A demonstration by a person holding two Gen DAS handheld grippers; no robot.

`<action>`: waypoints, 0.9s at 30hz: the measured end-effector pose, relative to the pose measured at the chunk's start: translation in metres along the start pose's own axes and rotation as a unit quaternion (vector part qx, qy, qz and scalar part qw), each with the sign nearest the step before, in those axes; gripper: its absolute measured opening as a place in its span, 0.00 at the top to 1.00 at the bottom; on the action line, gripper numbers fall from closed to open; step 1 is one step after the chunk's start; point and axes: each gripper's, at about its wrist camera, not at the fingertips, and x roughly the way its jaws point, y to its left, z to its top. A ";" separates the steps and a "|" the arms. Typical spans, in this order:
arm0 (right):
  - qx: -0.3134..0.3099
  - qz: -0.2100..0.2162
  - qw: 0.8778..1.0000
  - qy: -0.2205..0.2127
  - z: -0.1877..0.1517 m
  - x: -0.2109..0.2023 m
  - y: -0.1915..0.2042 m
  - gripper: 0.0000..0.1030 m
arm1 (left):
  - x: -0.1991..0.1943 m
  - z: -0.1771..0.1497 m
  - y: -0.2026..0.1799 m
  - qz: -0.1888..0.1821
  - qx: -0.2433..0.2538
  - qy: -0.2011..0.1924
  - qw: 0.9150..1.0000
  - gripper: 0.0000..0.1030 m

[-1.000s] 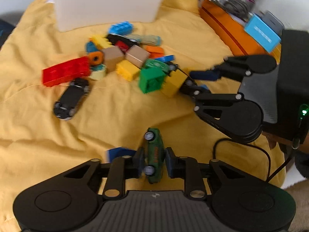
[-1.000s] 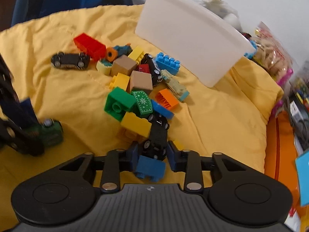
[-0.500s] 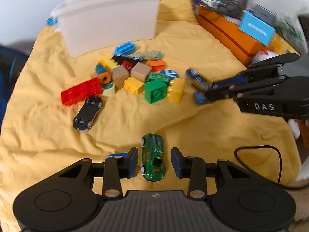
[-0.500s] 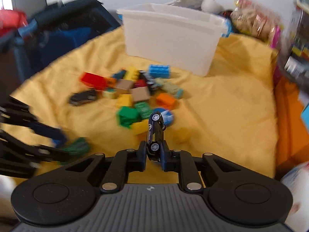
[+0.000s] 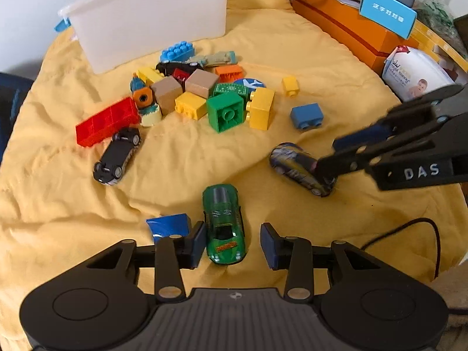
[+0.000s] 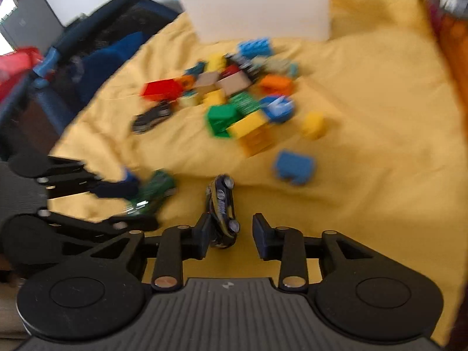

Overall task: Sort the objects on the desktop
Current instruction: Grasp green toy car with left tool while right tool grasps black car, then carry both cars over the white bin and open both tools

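Observation:
A green toy car [image 5: 223,225] lies on the yellow cloth [image 5: 181,163] between the fingers of my left gripper [image 5: 232,244]. Its jaws are opening, and the right pad stands clear of the car. A dark blue toy car [image 6: 222,210] rests on the cloth between the pads of my right gripper [image 6: 232,235]. These jaws are opening too; the car leans at the left pad with a gap on its right. In the left wrist view the right gripper [image 5: 329,158] reaches in from the right, tips at the dark blue car [image 5: 298,166]. The left gripper [image 6: 128,201] shows blurred beside the green car [image 6: 152,193].
A white bin [image 5: 152,17] stands at the back. In front of it lies a pile of coloured blocks [image 5: 225,111], with a red long block [image 5: 105,121], a black car [image 5: 117,155], a blue block [image 5: 307,115] and a small yellow block [image 5: 290,85]. An orange box [image 5: 345,26] lines the right edge.
The left jaws have widened off the green car, which now lies free. The right gripper carried the dark blue car away from the pile, set it down and spread its jaws.

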 end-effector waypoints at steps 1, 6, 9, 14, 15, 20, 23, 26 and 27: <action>-0.005 -0.002 1.000 -0.005 0.001 -0.003 -0.002 0.65 | 0.000 0.001 0.000 -0.003 -0.002 -0.002 1.000 0.58; -0.058 -0.016 0.998 -0.020 0.003 -0.006 0.012 0.64 | -0.001 0.004 -0.003 -0.013 -0.007 -0.006 1.000 0.58; -0.102 -0.047 0.994 -0.016 0.001 0.002 0.027 0.59 | -0.001 0.003 -0.005 -0.004 -0.001 -0.006 1.000 0.57; -0.112 -0.053 0.992 -0.008 0.002 0.012 0.036 0.59 | -0.001 0.003 -0.009 0.007 0.015 -0.004 1.000 0.54; -0.112 -0.055 0.992 -0.006 0.002 0.013 0.036 0.59 | 0.000 0.003 -0.009 0.007 0.016 -0.003 1.000 0.54; -0.107 -0.063 0.992 0.008 -0.001 0.019 0.036 0.59 | 0.000 0.003 -0.012 0.018 0.024 -0.004 1.000 0.54; -0.106 -0.067 0.992 0.013 -0.003 0.022 0.036 0.59 | 0.001 0.003 -0.012 0.020 0.025 -0.001 0.999 0.54; -0.111 -0.071 0.991 0.014 -0.004 0.023 0.039 0.59 | 0.001 0.002 -0.012 0.020 0.025 0.001 0.999 0.54; -0.113 -0.072 0.991 0.015 -0.004 0.023 0.039 0.59 | 0.001 0.002 -0.012 0.020 0.025 0.001 0.999 0.54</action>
